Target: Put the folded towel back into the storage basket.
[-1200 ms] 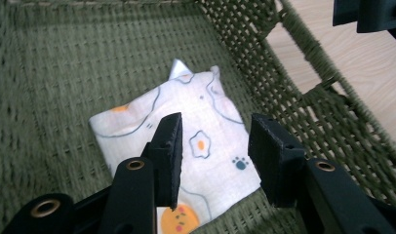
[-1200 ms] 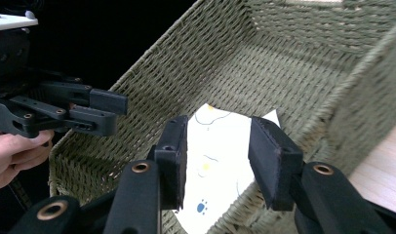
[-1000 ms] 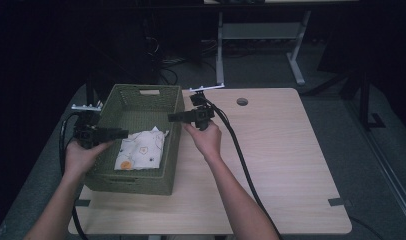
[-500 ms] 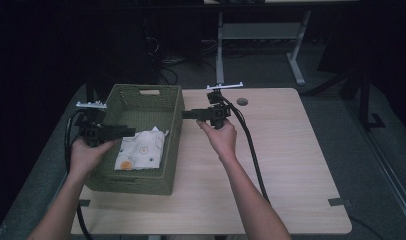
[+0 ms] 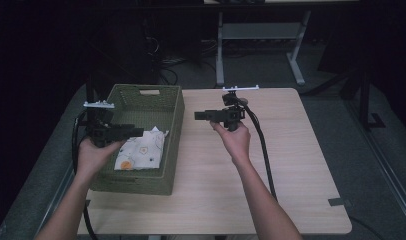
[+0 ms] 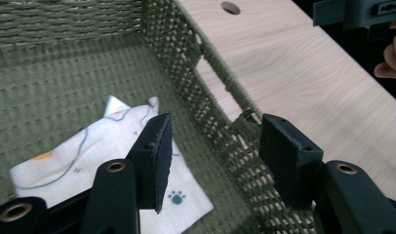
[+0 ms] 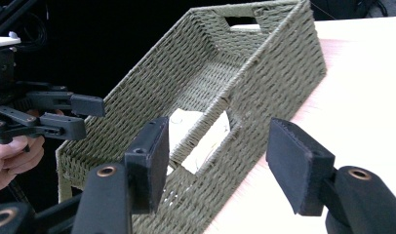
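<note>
Table: light wood top with a round hole near its far edge.
Basket: green woven, rectangular, sitting along the table's left edge, with handle slots in its walls.
Cloth: white with printed orange shapes and a small blue paw mark, lying folded on the basket floor toward its near end.
Left gripper: held in the left hand over the basket's left rim, jaws spread apart and holding nothing, pointing across the basket above the cloth.
Right gripper: held in the right hand above the table's middle, clear of the basket's right wall, jaws spread wide and holding nothing, pointing toward the basket.
</note>
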{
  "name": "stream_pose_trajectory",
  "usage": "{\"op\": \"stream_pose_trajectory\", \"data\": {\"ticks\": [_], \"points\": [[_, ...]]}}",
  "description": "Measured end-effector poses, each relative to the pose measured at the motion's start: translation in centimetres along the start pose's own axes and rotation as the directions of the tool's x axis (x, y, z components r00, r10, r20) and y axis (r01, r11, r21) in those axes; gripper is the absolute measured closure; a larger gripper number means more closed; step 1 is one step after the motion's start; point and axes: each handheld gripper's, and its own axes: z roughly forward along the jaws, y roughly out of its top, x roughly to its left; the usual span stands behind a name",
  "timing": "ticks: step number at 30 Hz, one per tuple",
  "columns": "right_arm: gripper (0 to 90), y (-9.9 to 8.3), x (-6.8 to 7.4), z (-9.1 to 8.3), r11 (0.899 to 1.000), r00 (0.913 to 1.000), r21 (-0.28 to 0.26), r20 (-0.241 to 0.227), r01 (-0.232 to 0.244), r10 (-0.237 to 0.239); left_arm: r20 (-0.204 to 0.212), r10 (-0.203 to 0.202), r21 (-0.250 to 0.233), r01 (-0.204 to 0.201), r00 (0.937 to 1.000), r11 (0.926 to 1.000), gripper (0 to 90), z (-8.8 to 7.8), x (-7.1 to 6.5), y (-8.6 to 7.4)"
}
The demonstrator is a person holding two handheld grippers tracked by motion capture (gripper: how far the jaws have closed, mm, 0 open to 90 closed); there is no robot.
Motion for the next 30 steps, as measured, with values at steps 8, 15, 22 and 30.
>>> {"op": "stream_pose_trajectory", "data": {"ticks": [8,15,22,30], "points": [[38.9,-0.4,-1.2,-1.6,1.000,0.9998,-0.011,0.009,-0.016,0.016,0.022,0.009,0.001,-0.009,0.9997,1.0000,45.9,0.7,-0.9,0.0],[37.9,-0.8,-2.5,-2.7,0.999,0.9993,-0.024,0.013,-0.036,0.036,0.030,0.017,0.004,-0.017,0.9994,0.9999,45.3,1.3,-1.6,0.2],[36.7,-1.3,-3.6,-3.4,0.999,0.9988,-0.027,0.010,-0.047,0.048,0.040,0.014,-0.003,-0.013,0.9991,0.9999,42.3,2.1,-2.5,0.3],[35.3,-2.1,-5.1,-4.4,0.997,0.9976,-0.021,0.009,-0.069,0.069,0.043,0.014,0.004,-0.015,0.9990,0.9999,41.6,2.9,-3.5,0.6]]}}
